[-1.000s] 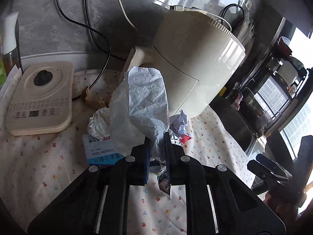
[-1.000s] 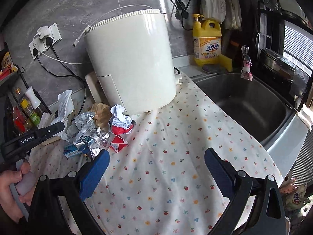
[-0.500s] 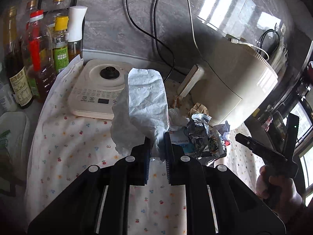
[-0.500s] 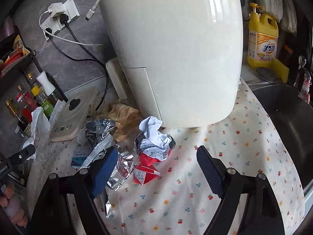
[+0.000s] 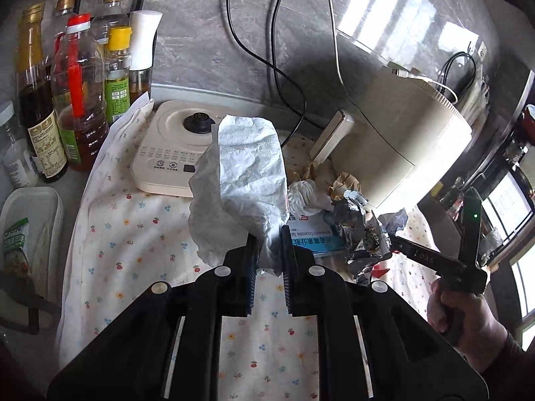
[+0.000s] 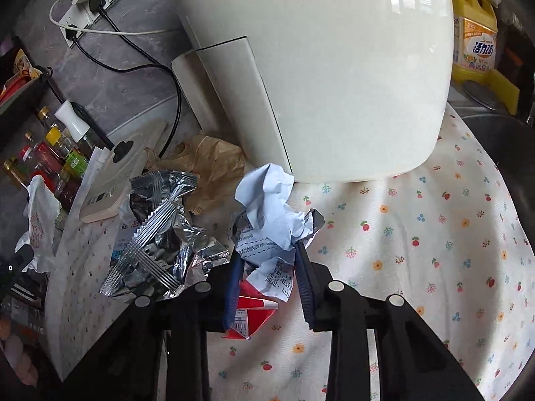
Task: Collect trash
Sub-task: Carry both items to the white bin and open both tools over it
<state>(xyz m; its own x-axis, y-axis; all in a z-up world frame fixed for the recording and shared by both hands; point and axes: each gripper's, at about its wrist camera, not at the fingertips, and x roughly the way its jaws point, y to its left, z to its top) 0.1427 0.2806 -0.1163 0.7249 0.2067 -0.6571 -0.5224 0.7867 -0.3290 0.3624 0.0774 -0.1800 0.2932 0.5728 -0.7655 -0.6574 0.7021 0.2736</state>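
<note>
Left wrist view. The left gripper (image 5: 267, 250) is clamped narrowly on the lower end of a crumpled white paper bag (image 5: 245, 180), which stands up above the fingers and clear of the floral cloth (image 5: 133, 234) covering the table; held this way, its upper end is presumably the mouth, ready to receive scraps. Beyond the bag lies a flat cream appliance base (image 5: 174, 153), with oil and sauce bottles (image 5: 73, 93) at far left. To the right, a trash pile sits against the foot of a large cream air fryer (image 5: 401, 147): a white wad (image 5: 306, 197), brown paper, silver foil and a blue-printed box (image 5: 314, 237). The right gripper (image 5: 434, 262) is seen side-on at the right edge, reaching into the pile; its opening cannot be read from here.

Right wrist view. The right gripper (image 6: 267, 277) has its blue pads set to either side of a crumpled light-blue printed paper (image 6: 267, 220), the jaws narrowed around it; whether both pads already press the paper is hard to tell. A red and white carton scrap (image 6: 250, 314) lies beneath the fingers. A silver foil wrapper (image 6: 157, 244) lies just left, and brown paper (image 6: 214, 163) farther off, against the fryer. The bag hangs at far left.
</note>
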